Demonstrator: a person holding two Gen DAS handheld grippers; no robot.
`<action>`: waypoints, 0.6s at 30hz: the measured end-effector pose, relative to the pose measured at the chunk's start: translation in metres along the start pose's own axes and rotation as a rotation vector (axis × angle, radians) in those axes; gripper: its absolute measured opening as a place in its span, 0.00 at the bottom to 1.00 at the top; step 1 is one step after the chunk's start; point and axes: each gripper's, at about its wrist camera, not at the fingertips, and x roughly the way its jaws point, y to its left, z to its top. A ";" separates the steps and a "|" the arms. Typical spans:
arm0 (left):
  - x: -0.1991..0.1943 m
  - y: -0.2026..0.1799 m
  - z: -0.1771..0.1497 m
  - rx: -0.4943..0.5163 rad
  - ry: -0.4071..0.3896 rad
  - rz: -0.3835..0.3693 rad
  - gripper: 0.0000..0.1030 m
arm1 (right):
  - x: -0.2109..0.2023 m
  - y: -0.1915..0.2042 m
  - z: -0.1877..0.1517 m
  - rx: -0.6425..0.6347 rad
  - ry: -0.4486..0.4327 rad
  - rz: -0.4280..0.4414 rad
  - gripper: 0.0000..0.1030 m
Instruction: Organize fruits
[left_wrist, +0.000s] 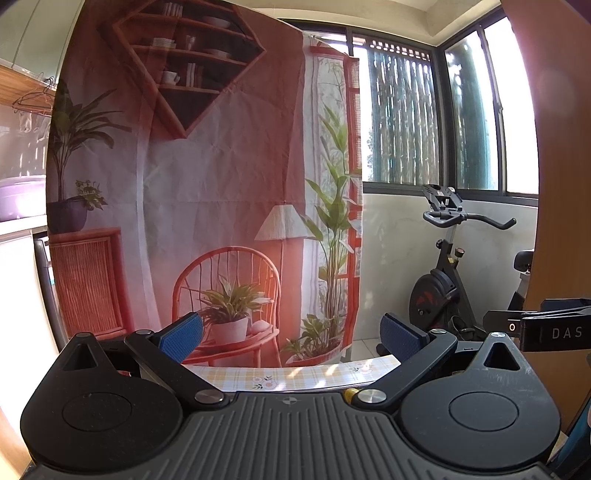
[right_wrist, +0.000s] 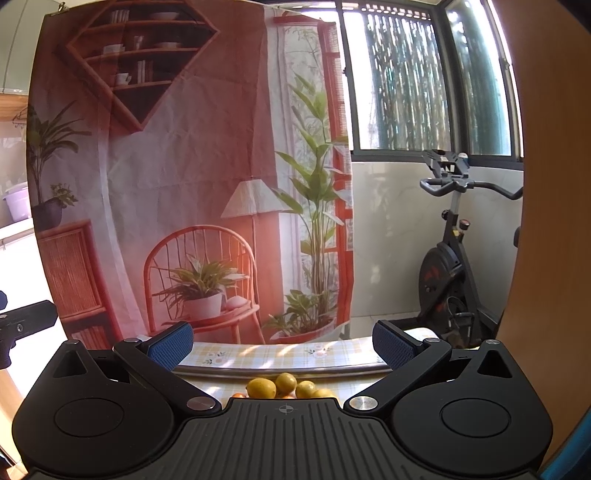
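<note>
Several yellow fruits (right_wrist: 282, 386) lie in a cluster on the checked tablecloth (right_wrist: 258, 356), just under my right gripper (right_wrist: 282, 345); a bit of orange fruit (right_wrist: 237, 395) peeks out at the left of the cluster. That gripper is open, its blue pads wide apart and nothing between them, held above the fruits and aimed level over the table. My left gripper (left_wrist: 291, 338) is open too and empty, above the far edge of the tablecloth (left_wrist: 295, 373). A small yellow bit (left_wrist: 351, 392) shows at its base; I cannot tell what it is.
A printed backdrop cloth (left_wrist: 207, 177) of a room hangs behind the table. An exercise bike (right_wrist: 452, 266) stands by the windows at the right. The other gripper's black body (left_wrist: 539, 330) shows at the right of the left wrist view. A metal rim (right_wrist: 280, 371) curves across the table.
</note>
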 end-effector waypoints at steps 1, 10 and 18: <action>0.001 0.001 0.000 -0.004 0.000 0.003 1.00 | 0.001 0.000 0.000 0.003 0.001 -0.002 1.00; 0.007 0.006 -0.004 -0.027 -0.015 0.013 1.00 | 0.010 0.000 -0.005 0.004 0.023 -0.004 1.00; 0.024 0.015 -0.010 -0.071 0.011 0.034 1.00 | 0.035 0.001 -0.015 -0.018 0.041 0.012 1.00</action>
